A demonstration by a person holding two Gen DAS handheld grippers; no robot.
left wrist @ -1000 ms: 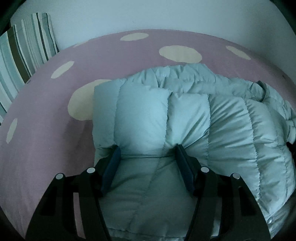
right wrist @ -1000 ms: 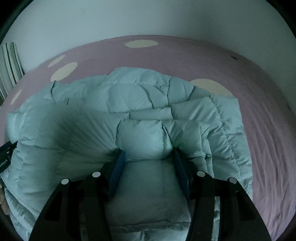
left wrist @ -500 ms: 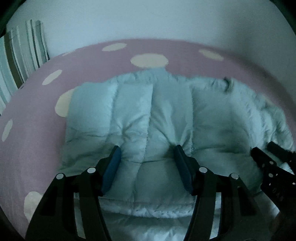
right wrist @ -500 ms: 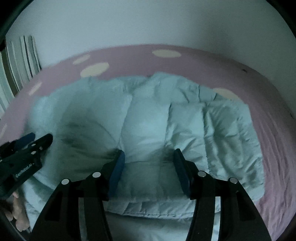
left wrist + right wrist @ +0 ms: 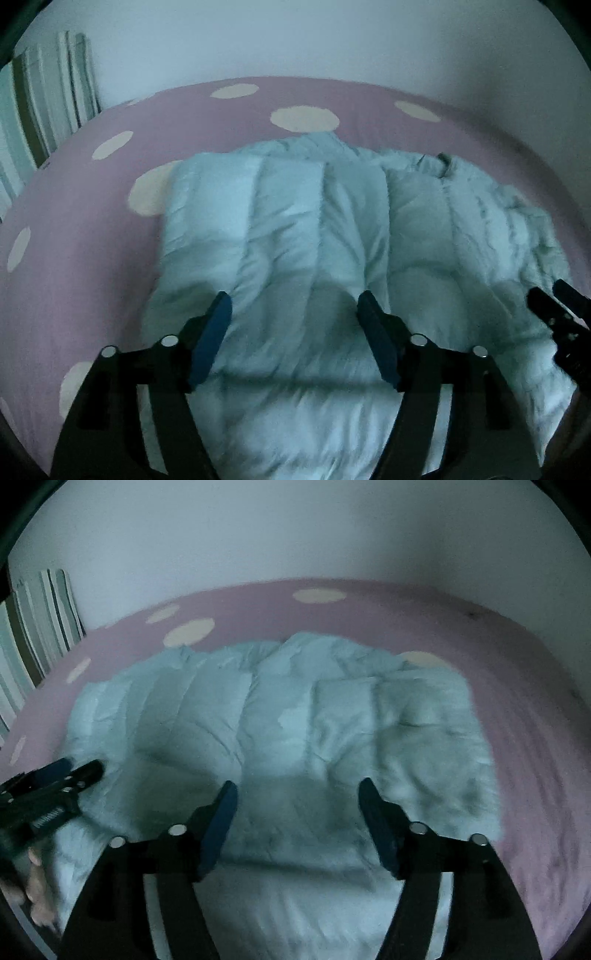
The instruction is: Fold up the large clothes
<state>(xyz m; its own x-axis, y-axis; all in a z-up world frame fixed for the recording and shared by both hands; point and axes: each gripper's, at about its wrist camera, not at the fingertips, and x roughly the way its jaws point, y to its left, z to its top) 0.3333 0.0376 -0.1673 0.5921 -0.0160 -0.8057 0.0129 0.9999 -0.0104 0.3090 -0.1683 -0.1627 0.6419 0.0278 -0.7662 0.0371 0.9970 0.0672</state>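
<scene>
- Quilted pale-blue fabric made up the puffy jacket (image 5: 314, 236), which lay folded over itself on the pink spotted bedsheet (image 5: 74, 236), its upper layer ending in an edge just in front of both tools.
- Left gripper (image 5: 293, 306) stood with its jaws apart above that layer, gripping nothing; the right gripper (image 5: 297, 794) stood likewise spread and empty.
- Springy padding looked like the chief risk: with nothing pinning it, the top layer could puff up and slide back open.
- Slick cloth could slip out of a shallow pinch, so a grab at one layer only might drag the fold askew.
- Crowding was another hazard, since each tool showed at the edge of the other's view, and they might knock together.
- Blur in both views left the far collar unclear.
</scene>
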